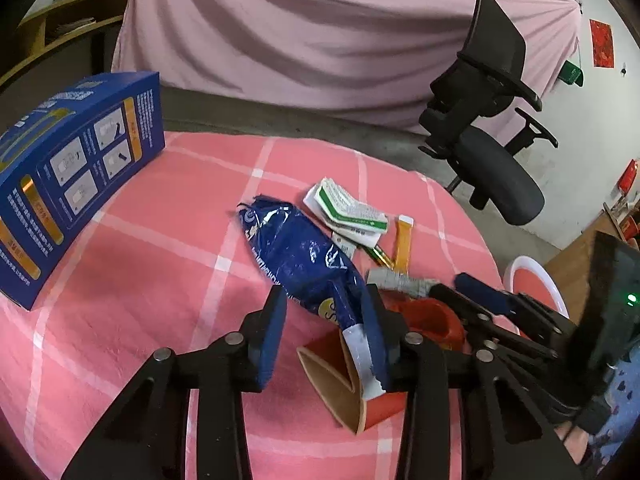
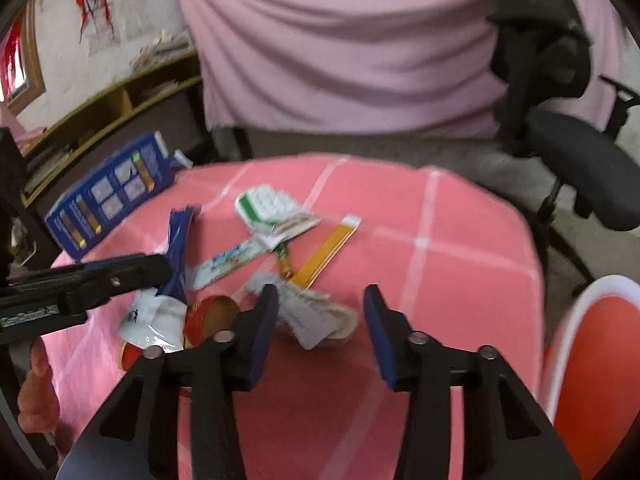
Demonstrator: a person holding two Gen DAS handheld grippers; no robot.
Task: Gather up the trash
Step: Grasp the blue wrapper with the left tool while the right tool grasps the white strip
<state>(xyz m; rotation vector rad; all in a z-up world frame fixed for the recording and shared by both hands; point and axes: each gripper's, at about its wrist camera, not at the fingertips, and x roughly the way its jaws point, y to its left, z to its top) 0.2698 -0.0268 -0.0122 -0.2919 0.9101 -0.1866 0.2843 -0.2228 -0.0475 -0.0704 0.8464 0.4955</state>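
Observation:
Trash lies on a pink checked tablecloth [image 1: 160, 264]. A crumpled blue snack bag [image 1: 296, 252] lies with its near end between the fingers of my open left gripper [image 1: 326, 308]; the bag also shows in the right wrist view [image 2: 178, 248]. A flattened red and brown carton [image 1: 340, 388] lies under the bag's near end. A green and white wrapper [image 1: 348, 210] and an orange strip [image 1: 402, 240] lie beyond. My right gripper [image 2: 320, 308] is open above a crumpled white paper [image 2: 312, 316]. It also shows in the left wrist view [image 1: 484, 296].
A blue printed box [image 1: 76, 176] stands at the table's left. A red bin with a white rim [image 2: 592, 360] stands at the right, below table level. A black office chair [image 1: 488, 128] and pink draped cloth [image 1: 320, 40] are behind the table.

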